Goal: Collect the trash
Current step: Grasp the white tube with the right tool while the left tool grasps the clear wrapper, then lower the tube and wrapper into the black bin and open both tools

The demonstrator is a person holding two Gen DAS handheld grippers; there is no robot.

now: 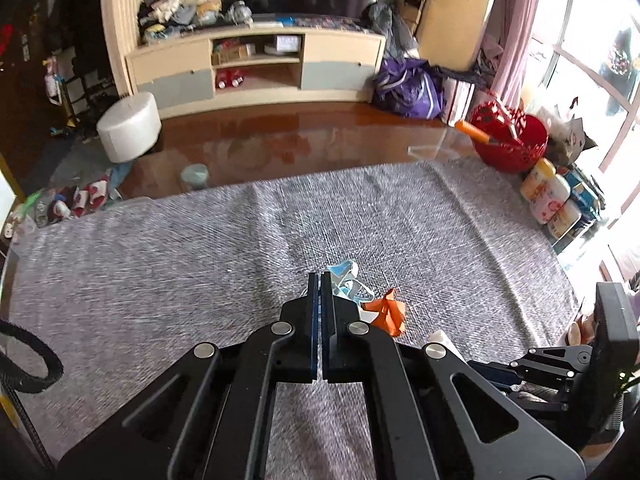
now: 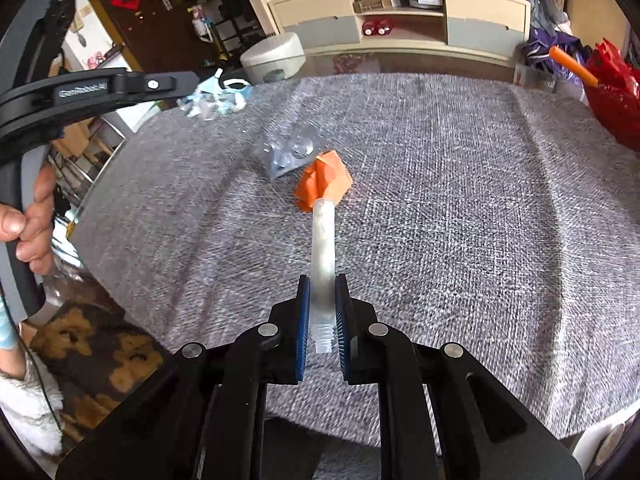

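My right gripper (image 2: 322, 280) is shut on a translucent white plastic tube (image 2: 322, 240) with a threaded end, held above the grey cloth-covered table (image 2: 460, 208). Beyond the tube's tip lie a crumpled orange paper (image 2: 326, 178) and a clear blister pack (image 2: 290, 152). My left gripper (image 1: 319, 278) is shut on a crumpled blue-and-white wrapper (image 1: 346, 280), lifted above the table; in the right wrist view the wrapper (image 2: 218, 98) hangs at its tip at the upper left. The orange paper (image 1: 387, 312) also shows in the left wrist view, just right of the left gripper.
A red basket (image 1: 510, 140) with an orange-handled tool stands at the table's far right corner; it also shows in the right wrist view (image 2: 612, 92). Bottles and cartons (image 1: 556, 196) sit by the window. A TV cabinet (image 1: 256, 64) and white stool (image 1: 128, 126) are beyond.
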